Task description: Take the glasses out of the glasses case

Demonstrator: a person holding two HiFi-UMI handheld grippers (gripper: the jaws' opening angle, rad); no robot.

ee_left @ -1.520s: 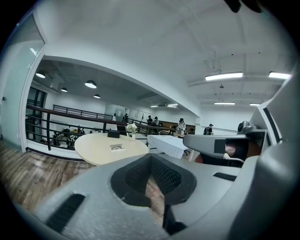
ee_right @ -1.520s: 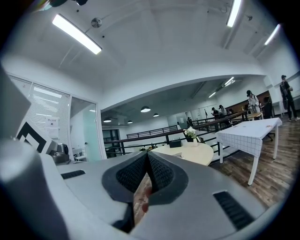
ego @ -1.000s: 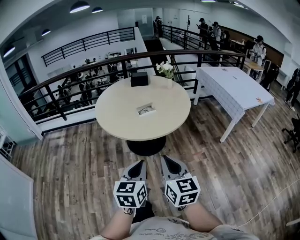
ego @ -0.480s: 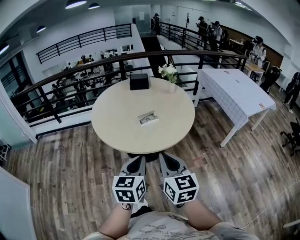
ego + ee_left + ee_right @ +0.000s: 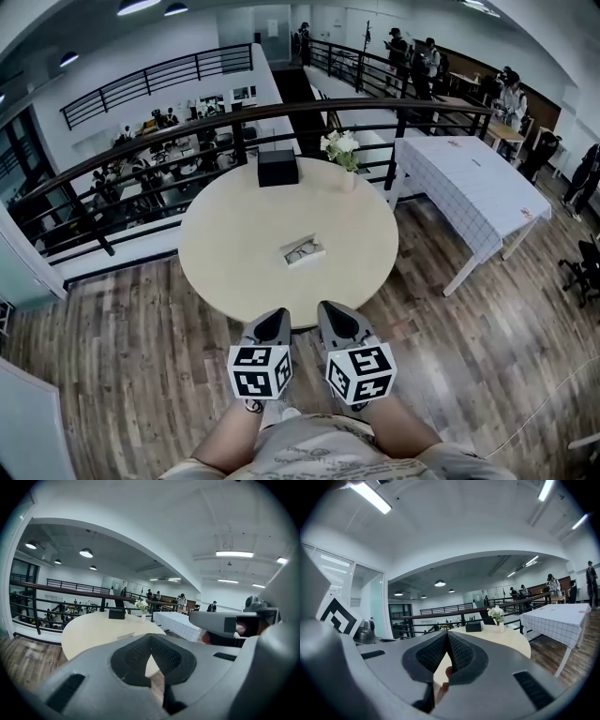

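Left gripper (image 5: pixel 274 323), right gripper (image 5: pixel 331 315) closed, empty (at table (image 5: pixel 234 234) edge); glasses (image 5: pixel 301 249) in case (image 5: pixel 315 256) visible overhead only.

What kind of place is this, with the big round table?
Probably an upstairs balcony floor in a big office. A black railing runs along the edge, people sit at desks below it, and the round table stands beside a cloth-covered table.
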